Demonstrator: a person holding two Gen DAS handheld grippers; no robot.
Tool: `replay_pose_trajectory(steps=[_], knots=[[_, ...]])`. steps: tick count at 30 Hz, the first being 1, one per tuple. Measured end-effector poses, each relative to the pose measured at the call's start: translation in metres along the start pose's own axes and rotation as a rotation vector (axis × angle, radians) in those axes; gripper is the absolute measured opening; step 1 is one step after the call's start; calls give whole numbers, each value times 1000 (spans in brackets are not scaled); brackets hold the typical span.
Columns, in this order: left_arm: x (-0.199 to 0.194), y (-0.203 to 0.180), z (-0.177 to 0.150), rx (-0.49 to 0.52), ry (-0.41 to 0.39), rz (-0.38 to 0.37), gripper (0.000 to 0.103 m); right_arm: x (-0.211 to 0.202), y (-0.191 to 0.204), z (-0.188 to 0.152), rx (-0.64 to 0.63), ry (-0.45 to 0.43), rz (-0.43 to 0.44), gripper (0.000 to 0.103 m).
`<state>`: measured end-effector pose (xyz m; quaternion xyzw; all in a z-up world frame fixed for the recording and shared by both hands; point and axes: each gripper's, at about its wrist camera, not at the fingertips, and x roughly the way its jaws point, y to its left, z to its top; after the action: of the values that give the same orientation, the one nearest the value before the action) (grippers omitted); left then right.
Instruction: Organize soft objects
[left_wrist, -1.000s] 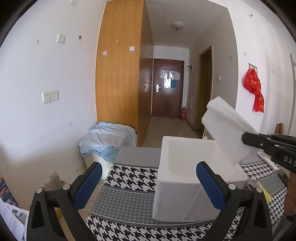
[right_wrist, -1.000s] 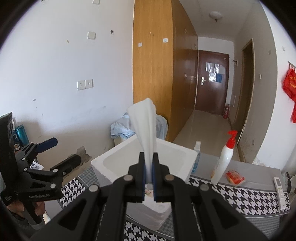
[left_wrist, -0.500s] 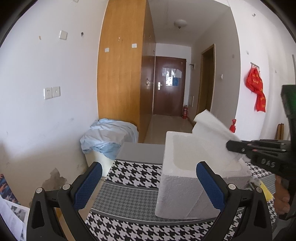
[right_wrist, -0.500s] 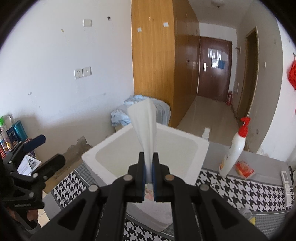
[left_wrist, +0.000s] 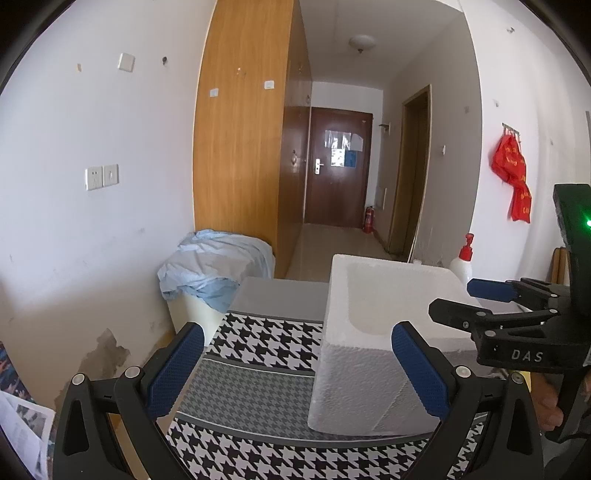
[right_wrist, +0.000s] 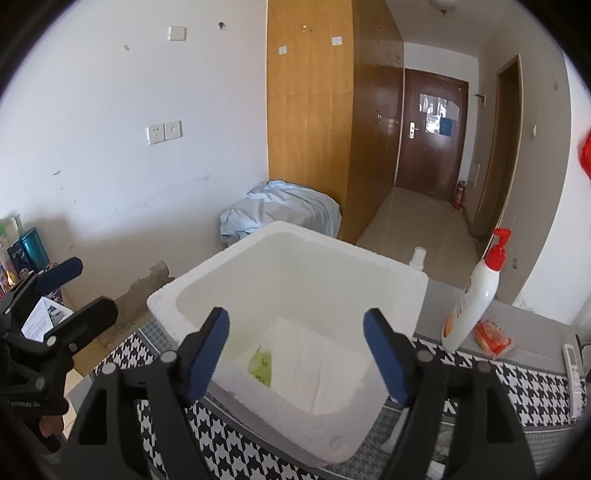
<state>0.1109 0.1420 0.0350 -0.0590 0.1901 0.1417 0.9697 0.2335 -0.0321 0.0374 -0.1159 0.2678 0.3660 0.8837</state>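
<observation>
Tissue pack (right_wrist: 314, 363), white with a green label showing at its left edge, lies flat on the floor of the foam box (right_wrist: 236, 258), directly below my right tongs (right_wrist: 295, 350), whose jaws are opening with nothing between them. My left tongs (left_wrist: 295, 369) stand wide apart too and hold nothing; they hang just in front of the box's near corner, over the houndstooth cloth on the surface (left_wrist: 273, 295). From the left wrist view I see the right tongs (left_wrist: 458, 299) poised over the box's rim from the side, with a person's hand (left_wrist: 546, 402) on the handle. I judge this to be the release step: the soft thing is in its container and the grip is letting go. Further out on the right stand a white pump bottle (right_wrist: 476, 295) with a red top, an orange packet (right_wrist: 493, 338) and a remote (right_wrist: 572, 363). Next I would lift the right tongs clear of the rim without nudging the light box, then look for another soft item; the orange packet seems the nearest candidate, though I cannot tell how soft it is.
</observation>
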Motion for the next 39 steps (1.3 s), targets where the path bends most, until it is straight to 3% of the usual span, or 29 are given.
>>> replay_pose_trajectory(steps=[17, 22, 39], knots=[[-17, -15, 0, 32, -23, -21, 102, -41, -8, -8, 18, -73, -4, 85], [-22, -22, -1, 42, -27, -36, 102, -55, -7, -14, 6, -106, -5, 95], [-52, -53, -4, 78, -77, -91, 102, -100, -20, -38, 36, -176, -36, 95]])
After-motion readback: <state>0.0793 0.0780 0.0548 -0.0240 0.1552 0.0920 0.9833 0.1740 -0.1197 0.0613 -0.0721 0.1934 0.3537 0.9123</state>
